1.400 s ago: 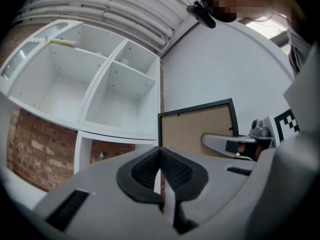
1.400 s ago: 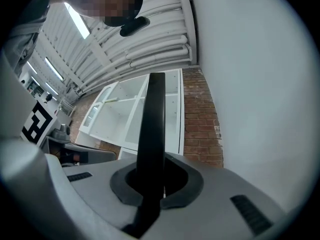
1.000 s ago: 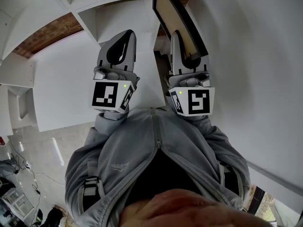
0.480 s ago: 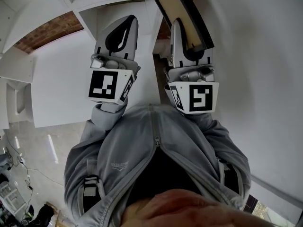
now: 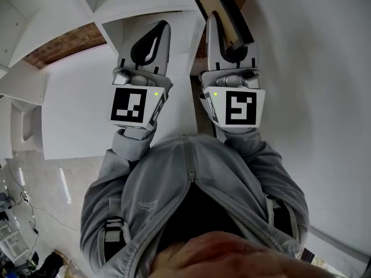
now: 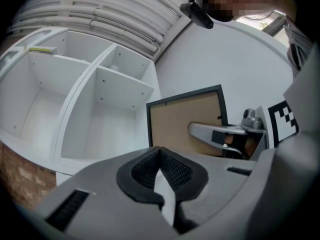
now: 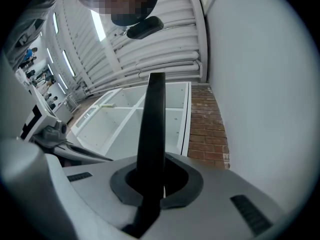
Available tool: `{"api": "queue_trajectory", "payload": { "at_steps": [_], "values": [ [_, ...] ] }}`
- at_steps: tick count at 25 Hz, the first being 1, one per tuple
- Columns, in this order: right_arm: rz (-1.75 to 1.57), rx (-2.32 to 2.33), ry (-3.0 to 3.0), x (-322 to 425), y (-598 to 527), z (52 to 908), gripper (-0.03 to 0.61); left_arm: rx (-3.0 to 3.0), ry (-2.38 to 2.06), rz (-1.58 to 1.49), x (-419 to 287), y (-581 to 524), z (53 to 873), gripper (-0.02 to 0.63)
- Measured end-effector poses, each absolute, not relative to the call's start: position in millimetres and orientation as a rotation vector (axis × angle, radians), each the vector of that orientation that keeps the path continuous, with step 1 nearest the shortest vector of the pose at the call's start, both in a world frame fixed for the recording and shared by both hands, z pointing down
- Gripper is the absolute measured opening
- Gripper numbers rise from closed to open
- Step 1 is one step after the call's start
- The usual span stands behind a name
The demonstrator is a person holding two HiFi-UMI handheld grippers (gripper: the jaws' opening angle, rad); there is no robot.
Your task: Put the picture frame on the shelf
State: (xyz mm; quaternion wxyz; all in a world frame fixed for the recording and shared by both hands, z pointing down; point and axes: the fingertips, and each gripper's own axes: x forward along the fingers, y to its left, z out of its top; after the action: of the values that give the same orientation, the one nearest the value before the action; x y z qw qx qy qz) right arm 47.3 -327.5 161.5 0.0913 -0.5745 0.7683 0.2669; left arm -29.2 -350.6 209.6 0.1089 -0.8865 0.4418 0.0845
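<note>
A white shelf unit point(image 6: 120, 91) with open, square compartments stands against a red-brown brick wall point(image 7: 207, 129). A plain white wall point(image 7: 260, 84) runs along the right side. White pipes point(image 6: 125, 19) cross the ceiling overhead, and a pale, glossy floor point(image 5: 40, 181) shows far below at the left. A person in a grey zipped jacket point(image 5: 191, 190) holds both tools out in front of the shelf unit, side by side and close together.

The right gripper point(image 5: 223, 36) has its jaws clamped narrowly on the edge of the picture frame point(image 5: 217, 4). The frame is black with a tan backing board. It sticks out beyond the jaws, seen edge-on as a dark bar in the right gripper view, and in the left gripper view its tan back faces the left gripper. It is held in the air near the white wall, in front of the shelf compartments and not resting on any of them.

The left gripper point(image 5: 155, 33) has its jaws pressed together with nothing between them; it touches nothing.
</note>
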Motion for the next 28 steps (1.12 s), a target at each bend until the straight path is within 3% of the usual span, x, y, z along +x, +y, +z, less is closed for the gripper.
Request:
{"api": "queue_trajectory", "payload": {
  "at_steps": [28],
  "values": [
    [1.186,-2.015,2.401,4.5,-413.0,165.9,0.034,-2.573,1.352,0.288,-61.1,-370.9,194.1,0.008]
  ]
}}
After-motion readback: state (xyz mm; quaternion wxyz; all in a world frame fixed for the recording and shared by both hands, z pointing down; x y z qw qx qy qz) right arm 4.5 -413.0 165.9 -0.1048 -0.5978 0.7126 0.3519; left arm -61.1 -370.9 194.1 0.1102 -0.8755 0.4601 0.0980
